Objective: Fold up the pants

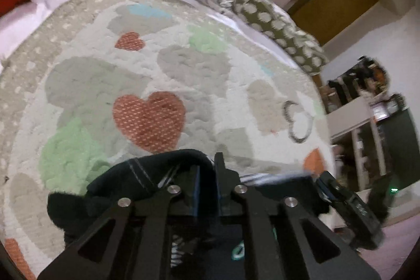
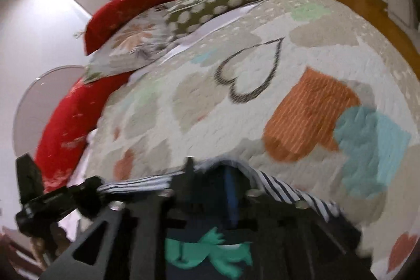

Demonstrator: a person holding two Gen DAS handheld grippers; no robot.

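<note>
Evidently we are early in the fold: the pants hang bunched and lifted off the bed, with no neat fold laid down yet, so we judge nearly all the folding remains. Our left hand-held gripper is clamped on dark fabric, and our right hand-held gripper pinches the striped edge, blurred.

We see our left gripper as matte black plastic with angular linkage arms pierced by triangular cut-outs, round silver screw heads at the pivots and blue-edged finger pads, and our blurred right gripper looks alike.
</note>
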